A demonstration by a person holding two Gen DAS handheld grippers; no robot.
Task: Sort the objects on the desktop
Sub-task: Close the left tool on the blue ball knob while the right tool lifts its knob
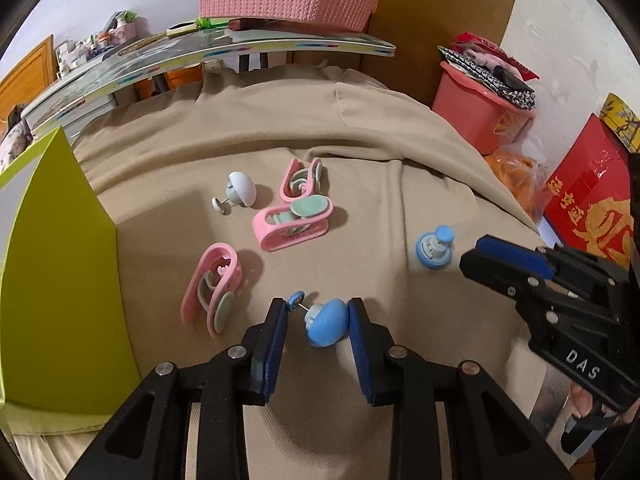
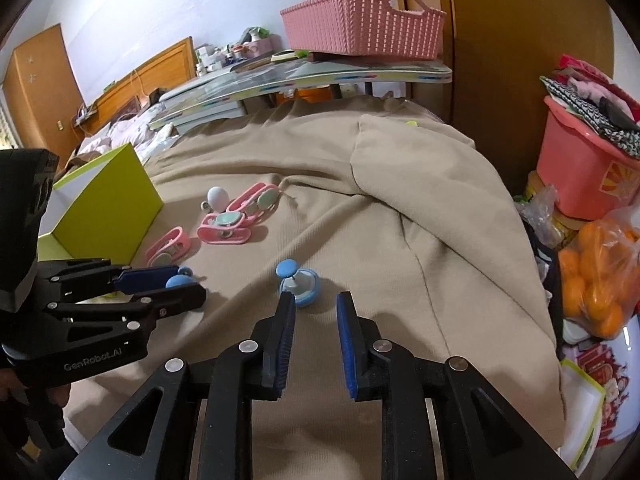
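Left wrist view: left gripper at lower centre, blue pads either side of a blue dome pin; right pad touching the dome, left pad beside its stem; full pinch cannot be confirmed.
Right wrist view: right gripper at lower centre, jaws spread, nothing between them; second blue pin just beyond the left fingertip, cap upward.
Remaining items: white pin and three pink clips at centre frame on the tan cloth, apart from both grippers.
Container: green box at left edge; interior not visible.
Markings: "DAS" on right gripper body, lower right of left view; "GenRobot.AI" on left gripper body, lower left of right view.
Background: pink basket on upper shelf; red box with gold characters, unreadable.
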